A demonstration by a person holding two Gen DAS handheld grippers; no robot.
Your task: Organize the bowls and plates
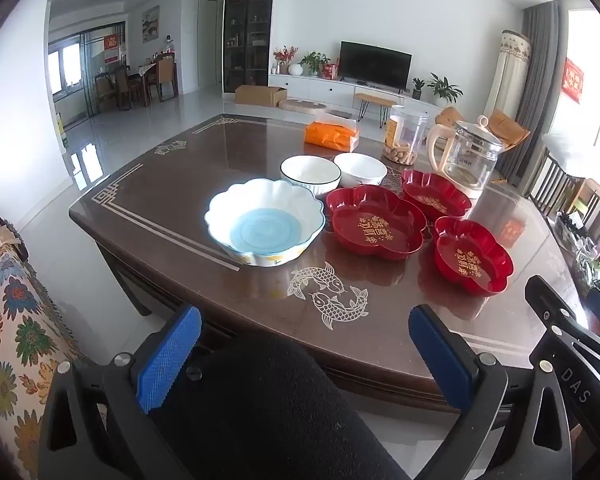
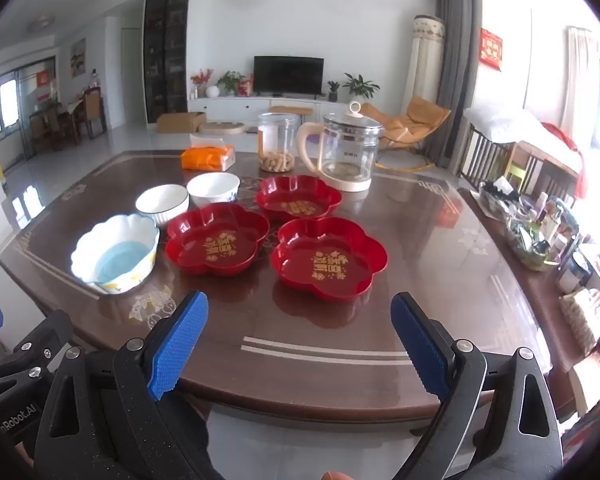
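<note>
— Right wrist view: what's nearest?

— My right hand-held gripper [image 2: 300,344], jaws spread wide and empty, held over the counter [image 2: 440,248] edge. Straight ahead, close, lies the nearest red plate [image 2: 328,260]. My left hand-held gripper [image 1: 305,354] is just as open and empty; from it that plate [image 1: 473,258] lies off to the right.

— So the right hand leads?

— I'd judge so. Farther left sit the second red plate [image 2: 217,245] and the scalloped bowl [image 2: 115,254]; beyond them, the third red plate [image 2: 299,198] and two white bowls [image 2: 162,203].
</note>
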